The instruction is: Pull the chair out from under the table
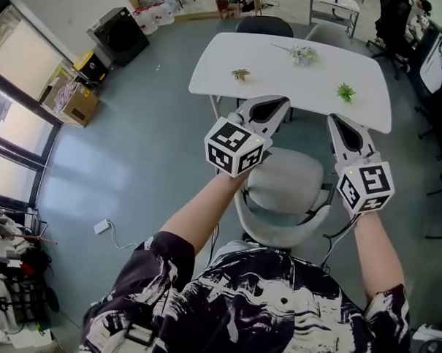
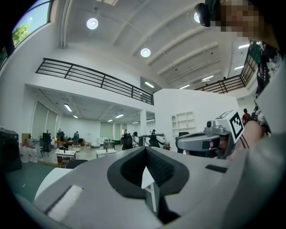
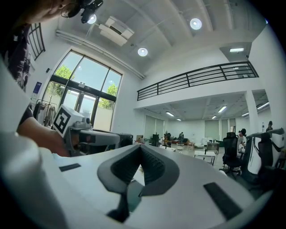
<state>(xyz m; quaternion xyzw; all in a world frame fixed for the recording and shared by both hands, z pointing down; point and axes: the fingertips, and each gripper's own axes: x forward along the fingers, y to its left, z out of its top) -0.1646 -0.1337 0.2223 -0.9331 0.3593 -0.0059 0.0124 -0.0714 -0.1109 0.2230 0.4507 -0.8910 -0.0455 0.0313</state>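
A light grey chair (image 1: 288,184) stands at the near edge of the white table (image 1: 283,83), its seat just outside the tabletop and its curved backrest (image 1: 281,227) toward me. My left gripper (image 1: 277,103) is held level above the chair's left side, jaws shut with nothing in them. Over the chair's right side my right gripper (image 1: 334,121) points at the table edge, also shut and empty. Neither touches the chair. In the left gripper view the closed jaws (image 2: 145,151) face the hall, with the right gripper (image 2: 199,142) alongside. The right gripper view shows its closed jaws (image 3: 140,151) and the left gripper (image 3: 94,137).
Three small plant sprigs (image 1: 240,75) (image 1: 346,91) (image 1: 303,55) lie on the tabletop. A dark chair (image 1: 264,25) stands at the table's far side. A black box (image 1: 117,33) and cardboard boxes (image 1: 71,96) sit by the windows at the left. Office chairs (image 1: 437,79) line the right.
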